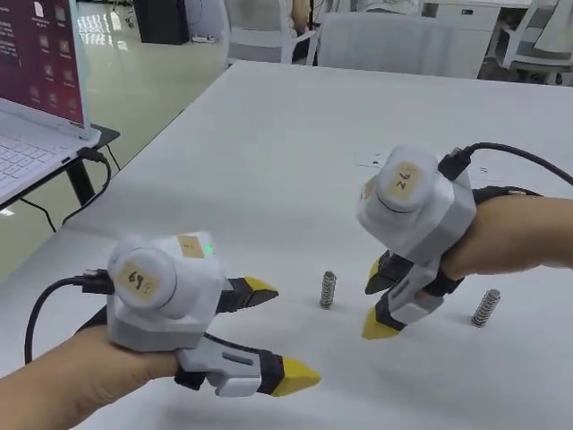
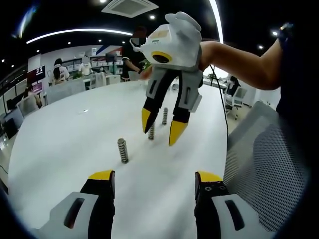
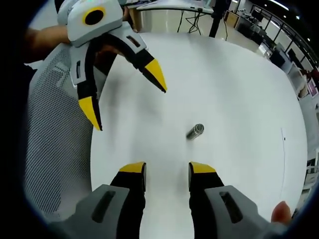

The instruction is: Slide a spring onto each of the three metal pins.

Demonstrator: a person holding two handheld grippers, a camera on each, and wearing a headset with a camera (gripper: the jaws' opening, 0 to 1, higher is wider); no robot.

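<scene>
Springs first: three of them stand upright on the white table (image 1: 269,134), and I'm hanging every place off the first spring (image 2: 122,151), the one closest to my left claw. The second spring (image 2: 151,132) stands just beyond it. The third spring (image 2: 165,115) is a little further along the same line, and all three are apart from one another.

Pins? I can't make one out, because the coils hide whatever is inside them. But springs standing this straight look to me like springs already threaded on. My call is that the job is done or as good as done, with only a check left that each one has dropped all the way down.

Now the claws. My left claw (image 2: 155,177) sits on the near side of the first spring, well short of it. Its jaws are spread wide, with nothing between them and nothing touched.

My right claw (image 1: 377,298) hangs on the far side of the first spring, tips pointing down at the table over the second spring. Its jaws are parted, narrower than the left's, and empty. In the left gripper view one yellow tip comes very close to the second spring's top, but I can't tell whether it is touching or just clear.

In the right gripper view a spring seen almost end on lies just ahead of the jaws, outside the gap. I take it for the first spring, though I wouldn't swear to it.

Further out, a laptop (image 1: 36,90) sits well off to the left of the first spring.
</scene>
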